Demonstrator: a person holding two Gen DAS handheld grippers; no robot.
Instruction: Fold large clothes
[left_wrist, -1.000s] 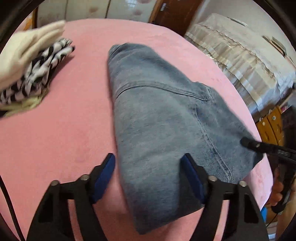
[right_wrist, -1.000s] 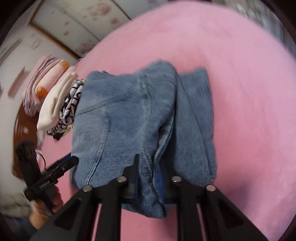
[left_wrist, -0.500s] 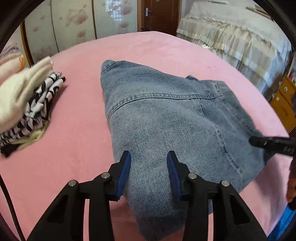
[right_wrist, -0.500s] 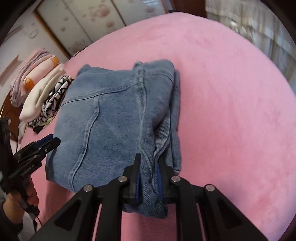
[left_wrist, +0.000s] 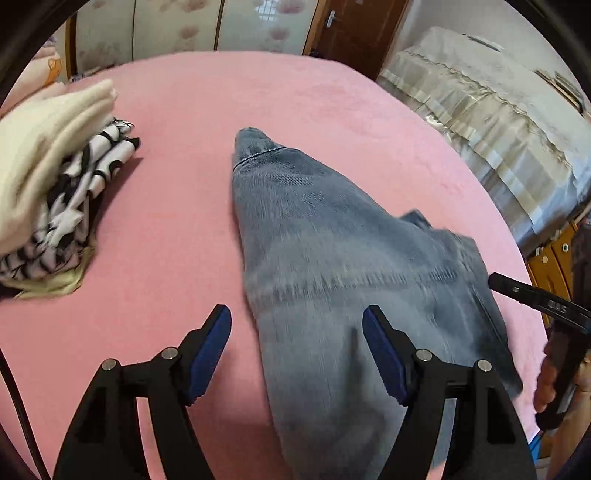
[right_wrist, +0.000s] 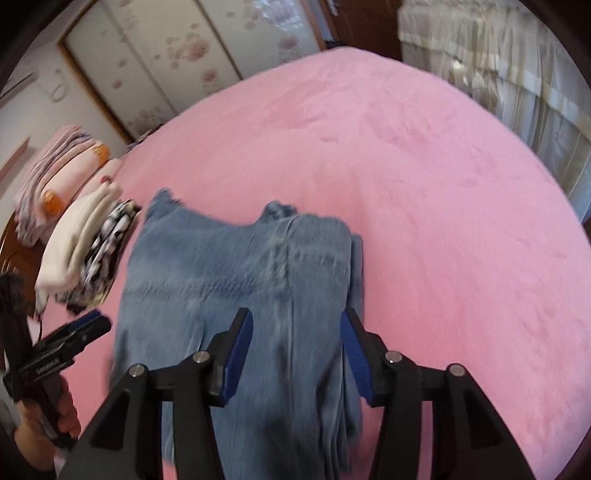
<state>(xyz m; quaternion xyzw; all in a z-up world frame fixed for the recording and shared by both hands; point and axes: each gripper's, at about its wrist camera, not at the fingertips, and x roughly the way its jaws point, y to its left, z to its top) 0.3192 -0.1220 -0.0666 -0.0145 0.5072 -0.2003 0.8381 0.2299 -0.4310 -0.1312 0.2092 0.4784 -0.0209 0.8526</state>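
Note:
Folded blue jeans (left_wrist: 332, 258) lie on the pink bedspread (left_wrist: 166, 240), blurred by motion. My left gripper (left_wrist: 295, 314) hovers over their near left edge with its jaws opening; denim sits under the gap, and the blue pads are clear of it. In the right wrist view, my right gripper (right_wrist: 295, 314) is above the jeans (right_wrist: 229, 280) near their thick folded edge. Its jaws are opening too, with cloth below the gap and no pad pressing on it. One finger (left_wrist: 517, 291) of the right gripper shows at the jeans' right edge.
A stack of folded clothes (left_wrist: 55, 177), cream over black-and-white, lies left of the jeans. Pink folded bedding (right_wrist: 55, 173) sits beyond it. A second bed with a beige frilled cover (left_wrist: 498, 122) stands to the right, past a wooden cabinet (left_wrist: 554, 254). Flowered sliding doors (right_wrist: 166, 55) line the far wall.
The right gripper was shut on the jeans' folded edge and has let go, its jaws spreading. The left jaws narrowed over the denim, then widened again. Both grippers drew back.

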